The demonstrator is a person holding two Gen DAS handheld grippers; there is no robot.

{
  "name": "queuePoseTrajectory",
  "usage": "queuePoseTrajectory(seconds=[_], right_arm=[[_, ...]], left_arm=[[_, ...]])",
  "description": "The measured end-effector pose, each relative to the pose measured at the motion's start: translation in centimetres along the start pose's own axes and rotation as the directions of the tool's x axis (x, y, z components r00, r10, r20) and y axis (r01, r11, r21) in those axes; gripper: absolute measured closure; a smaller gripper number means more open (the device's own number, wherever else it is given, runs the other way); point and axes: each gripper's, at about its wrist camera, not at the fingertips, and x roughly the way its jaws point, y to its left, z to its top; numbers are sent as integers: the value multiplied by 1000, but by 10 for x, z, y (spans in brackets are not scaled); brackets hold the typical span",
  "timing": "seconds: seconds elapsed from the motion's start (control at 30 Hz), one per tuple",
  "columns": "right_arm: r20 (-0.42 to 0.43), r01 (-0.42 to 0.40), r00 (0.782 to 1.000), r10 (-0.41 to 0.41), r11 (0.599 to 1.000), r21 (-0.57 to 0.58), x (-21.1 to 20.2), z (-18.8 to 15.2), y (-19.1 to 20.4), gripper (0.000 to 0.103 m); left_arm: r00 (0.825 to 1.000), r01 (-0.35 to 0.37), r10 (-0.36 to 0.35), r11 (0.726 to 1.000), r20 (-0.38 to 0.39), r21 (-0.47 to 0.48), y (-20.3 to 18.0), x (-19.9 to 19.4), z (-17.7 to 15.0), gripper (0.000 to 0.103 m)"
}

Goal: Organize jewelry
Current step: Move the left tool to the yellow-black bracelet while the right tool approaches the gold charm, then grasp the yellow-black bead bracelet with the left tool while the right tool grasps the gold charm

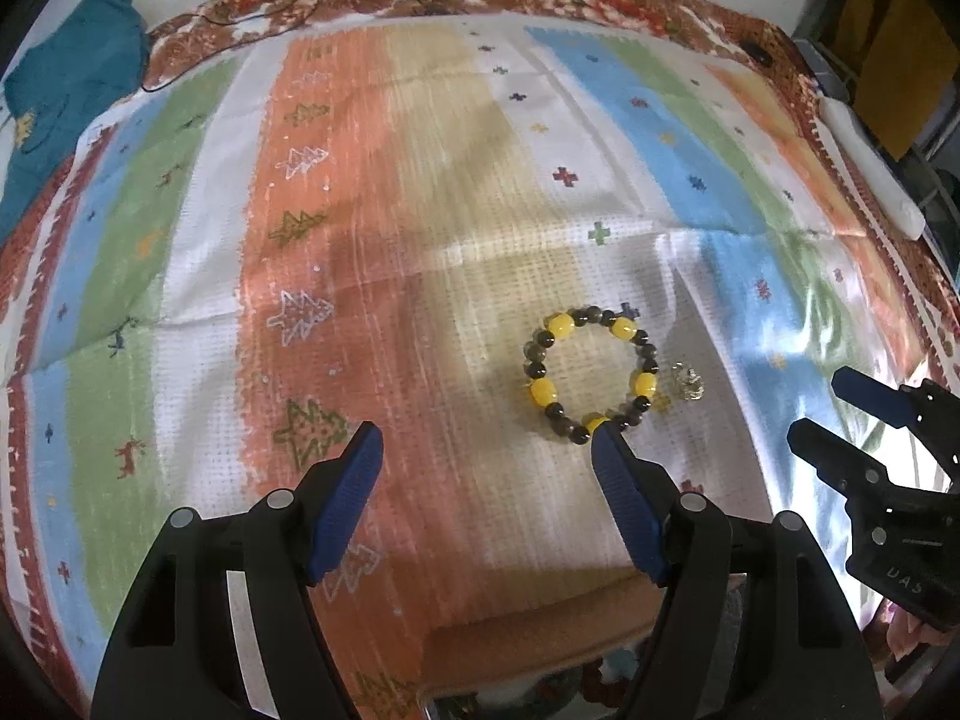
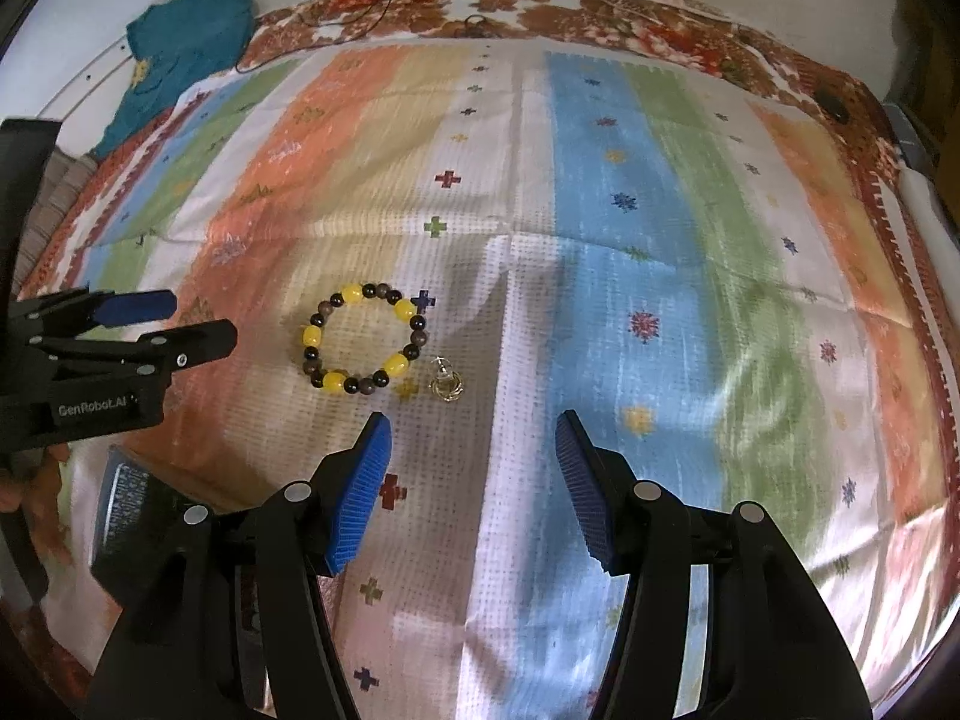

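Note:
A beaded bracelet (image 1: 590,371) with yellow and dark beads lies flat on the striped cloth (image 1: 372,252); it also shows in the right wrist view (image 2: 363,338). A small gold earring (image 1: 688,384) lies just right of it, also seen from the right wrist (image 2: 445,383). My left gripper (image 1: 487,433) is open and empty, its right fingertip just short of the bracelet's near edge. My right gripper (image 2: 473,423) is open and empty, hovering near the earring. Each gripper shows in the other's view: the right gripper (image 1: 828,405) and the left gripper (image 2: 180,324).
The striped cloth (image 2: 630,240) covers a bed with a red floral sheet (image 2: 600,6). A teal garment (image 1: 66,90) lies at the far left. A dark box (image 2: 135,498) sits near the front edge. A black cable (image 1: 252,12) runs along the back.

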Motion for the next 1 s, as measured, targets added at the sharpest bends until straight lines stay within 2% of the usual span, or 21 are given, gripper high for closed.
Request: queuePoseTrajectory(seconds=[0.23,0.8,1.0], right_arm=[[6,24,1000,-24,998,-62,14,7,6,46],[-33,-9,999,3,978,-209,52,11,20,46],[-29,-28,999,21,963,-268,58,16,24,53]], left_arm=[[999,29,-29,1000,-38,10,-1,14,10,31],[993,49,-45,998,-108,36,-1,53,21,31],[991,40,-30,996,-130,79,-4,60,20,29]])
